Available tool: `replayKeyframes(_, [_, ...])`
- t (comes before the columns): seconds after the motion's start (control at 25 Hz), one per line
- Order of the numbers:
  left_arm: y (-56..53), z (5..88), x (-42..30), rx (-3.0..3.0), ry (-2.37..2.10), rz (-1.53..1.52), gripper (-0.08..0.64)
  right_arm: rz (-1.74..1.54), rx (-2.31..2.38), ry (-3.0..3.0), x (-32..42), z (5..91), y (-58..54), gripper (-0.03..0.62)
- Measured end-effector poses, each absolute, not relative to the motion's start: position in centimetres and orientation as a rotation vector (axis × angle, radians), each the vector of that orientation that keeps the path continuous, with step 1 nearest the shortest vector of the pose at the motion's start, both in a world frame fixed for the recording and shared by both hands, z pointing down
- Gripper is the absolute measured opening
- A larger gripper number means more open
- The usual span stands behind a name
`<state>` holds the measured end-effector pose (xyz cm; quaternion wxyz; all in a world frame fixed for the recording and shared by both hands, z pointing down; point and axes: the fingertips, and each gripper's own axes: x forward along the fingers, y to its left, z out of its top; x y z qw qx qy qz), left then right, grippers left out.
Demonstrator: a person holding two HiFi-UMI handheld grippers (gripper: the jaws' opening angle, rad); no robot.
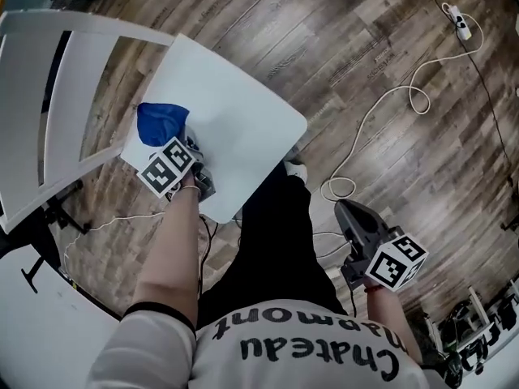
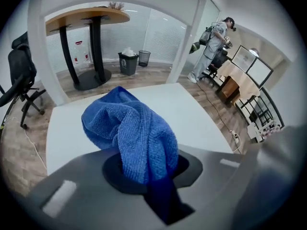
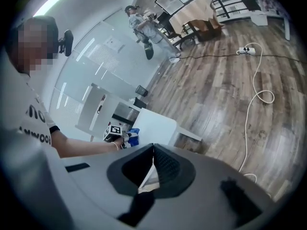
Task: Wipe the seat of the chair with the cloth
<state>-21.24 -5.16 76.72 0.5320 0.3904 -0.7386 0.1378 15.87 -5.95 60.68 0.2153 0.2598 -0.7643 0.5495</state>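
The blue cloth (image 1: 160, 123) lies bunched on the white chair seat (image 1: 231, 108), near the corner next to the backrest. My left gripper (image 1: 186, 143) is shut on the blue cloth and holds it down on the seat. In the left gripper view the cloth (image 2: 132, 133) bulges out from between the closed jaws, with bare seat (image 2: 204, 116) beyond it. My right gripper (image 1: 345, 210) hangs away from the chair at my right side, over the floor. It is shut (image 3: 153, 161) with nothing in it. From that side the seat (image 3: 154, 123) and cloth (image 3: 135, 132) show small.
The chair's white slatted backrest (image 1: 57, 96) stands to the left of the seat. A white cable (image 1: 389, 104) loops over the wood floor to a power strip (image 1: 462, 27). A white table edge (image 1: 32, 298) lies at lower left. A person (image 2: 216, 42) stands far off by desks.
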Motion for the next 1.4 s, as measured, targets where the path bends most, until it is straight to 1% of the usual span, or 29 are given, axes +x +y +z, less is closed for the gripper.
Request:
replayKeyframes(0.12, [-6.8, 76.9, -20.6, 0.874, -1.781, 0.387, 0.097, 1.537, 0.763, -2.117, 16.6, 60.8, -6.2, 0.015])
replayKeyframes(0.24, [-7.4, 76.8, -20.2, 0.847, -1.802, 0.316, 0.097, 1.558, 0.787, -2.119, 16.6, 60.9, -6.6, 0.015])
replayKeyframes(0.4, [-10.7, 76.4, -18.4, 0.988, -1.733, 0.266, 0.097, 1.568, 0.776, -2.121, 16.2, 60.9, -6.6, 0.015])
replayKeyframes(0.72, [-21.3, 75.5, -12.1, 1.274, -1.588, 0.214, 0.097, 1.573, 0.791, -2.111, 16.4, 61.3, -7.4, 0.015])
replayKeyframes(0.88, [-23.8, 75.2, -9.7, 1.351, -1.534, 0.197, 0.097, 1.570, 0.771, -2.105, 16.1, 61.6, -7.4, 0.015])
replayKeyframes(1.0, [-24.2, 73.6, -8.6, 1.399, -1.496, 0.079, 0.095, 1.555, 0.737, -2.105, 15.8, 61.7, -6.9, 0.015])
replayKeyframes(1.08, [-23.2, 71.6, -8.3, 1.435, -1.485, -0.020, 0.095, 1.536, 0.705, -2.113, 15.6, 61.6, -6.9, 0.015])
replayKeyframes(1.16, [-20.3, 70.3, -8.7, 1.453, -1.493, -0.037, 0.095, 1.513, 0.664, -2.122, 15.1, 61.4, -7.2, 0.015])
replayKeyframes(1.28, [-12.9, 70.8, -10.7, 1.400, -1.521, 0.044, 0.095, 1.481, 0.600, -2.132, 14.1, 61.2, -7.3, 0.015])
replayKeyframes(1.4, [-4.2, 72.8, -14.4, 1.235, -1.594, 0.140, 0.096, 1.442, 0.505, -2.142, 13.0, 61.3, -6.7, 0.015])
